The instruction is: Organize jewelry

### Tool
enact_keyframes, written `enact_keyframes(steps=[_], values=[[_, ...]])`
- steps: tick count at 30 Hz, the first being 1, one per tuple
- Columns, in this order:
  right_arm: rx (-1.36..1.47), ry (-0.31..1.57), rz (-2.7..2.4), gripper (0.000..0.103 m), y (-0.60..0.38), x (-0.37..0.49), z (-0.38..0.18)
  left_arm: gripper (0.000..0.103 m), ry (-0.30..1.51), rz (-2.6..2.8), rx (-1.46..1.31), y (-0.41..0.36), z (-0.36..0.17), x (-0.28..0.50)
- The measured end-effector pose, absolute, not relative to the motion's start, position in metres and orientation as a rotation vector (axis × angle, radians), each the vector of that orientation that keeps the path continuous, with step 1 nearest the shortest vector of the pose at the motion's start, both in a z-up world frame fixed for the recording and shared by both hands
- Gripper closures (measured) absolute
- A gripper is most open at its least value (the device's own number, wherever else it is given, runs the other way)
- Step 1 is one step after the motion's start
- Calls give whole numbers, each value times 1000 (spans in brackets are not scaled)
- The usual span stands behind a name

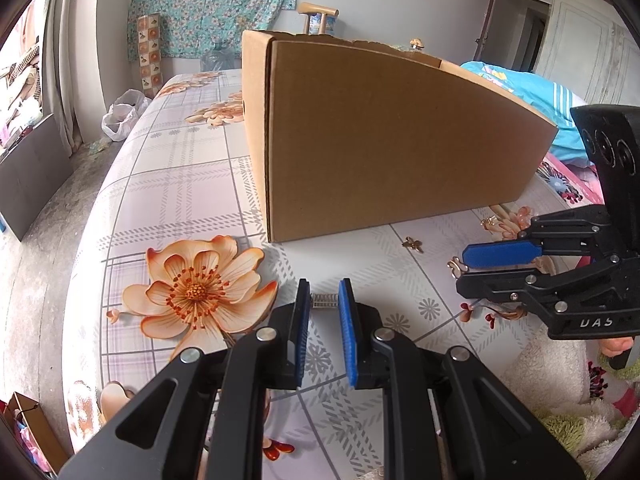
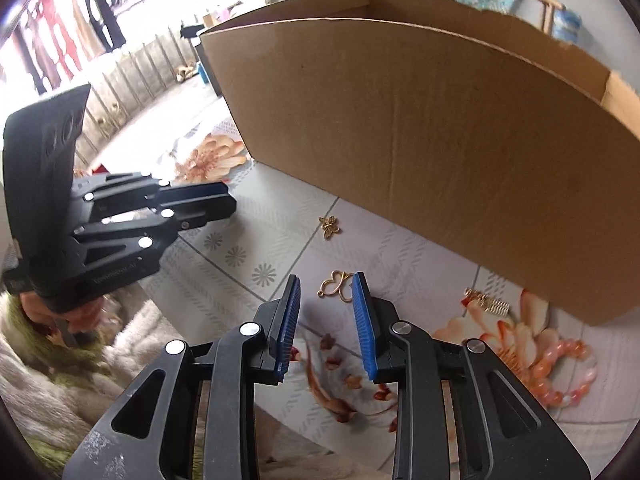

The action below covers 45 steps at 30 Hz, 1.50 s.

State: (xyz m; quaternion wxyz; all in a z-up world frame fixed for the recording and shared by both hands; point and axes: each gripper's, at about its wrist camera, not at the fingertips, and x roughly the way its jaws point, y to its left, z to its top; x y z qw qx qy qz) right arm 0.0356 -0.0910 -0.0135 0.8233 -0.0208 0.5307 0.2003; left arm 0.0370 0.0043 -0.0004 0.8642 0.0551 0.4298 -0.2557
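Observation:
My left gripper (image 1: 324, 294) is shut on a small silver ring-like piece (image 1: 323, 301) held between its blue pads just above the flowered tablecloth. My right gripper (image 2: 326, 286) is open, its tips on either side of a gold butterfly outline charm (image 2: 335, 285) lying on the cloth. A gold butterfly charm (image 2: 329, 227) lies nearer the cardboard box (image 2: 420, 128). A gold comb-like clip (image 2: 488, 301) and an orange bead bracelet (image 2: 568, 372) lie to the right. The box (image 1: 380, 136) stands open-topped behind everything.
The table edge drops off on the left in the left wrist view. A fluffy white and green towel (image 1: 560, 392) lies at the near side. A blue cloth (image 1: 532, 92) lies behind the box.

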Motion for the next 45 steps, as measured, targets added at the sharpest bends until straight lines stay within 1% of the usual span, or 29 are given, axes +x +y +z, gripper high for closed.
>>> enact_keyframes(steps=[5, 11, 17, 18, 20, 21, 25, 26, 27, 33, 36, 37, 38, 40, 45], values=[[71, 1154, 456, 76, -93, 30, -17, 89, 899, -535, 113, 6, -1, 38], [-24, 1090, 377, 76, -79, 25, -12, 89, 898, -537, 114, 7, -1, 37], [-80, 1071, 282, 76, -68, 28, -20, 89, 897, -535, 110, 7, -1, 38], [-91, 1065, 267, 77, -66, 27, -19, 89, 898, -535, 111, 7, -1, 37], [-122, 1053, 234, 83, -58, 25, -20, 89, 897, -536, 111, 7, -1, 37], [-122, 1050, 228, 84, -54, 23, -20, 89, 897, -536, 110, 7, -1, 37], [-111, 1047, 212, 86, -51, 21, -22, 89, 897, -536, 110, 7, -1, 37], [-100, 1047, 213, 93, -53, 22, -22, 89, 896, -536, 110, 7, -1, 37], [-91, 1045, 209, 103, -58, 20, -22, 89, 896, -537, 110, 7, -1, 37], [-27, 1063, 226, 103, -73, 21, -19, 89, 896, -537, 110, 7, -1, 37], [-9, 1054, 235, 99, -80, 21, -13, 89, 896, -537, 112, 7, -1, 37], [-12, 1050, 236, 94, -80, 20, -12, 89, 896, -537, 112, 7, -1, 37], [-16, 1046, 237, 85, -86, 22, -11, 89, 896, -537, 111, 7, -1, 37], [-41, 1031, 220, 76, -84, 20, -10, 89, 895, -537, 110, 7, -1, 37], [-85, 1037, 191, 74, -76, 23, -17, 89, 895, -538, 110, 7, -1, 37]])
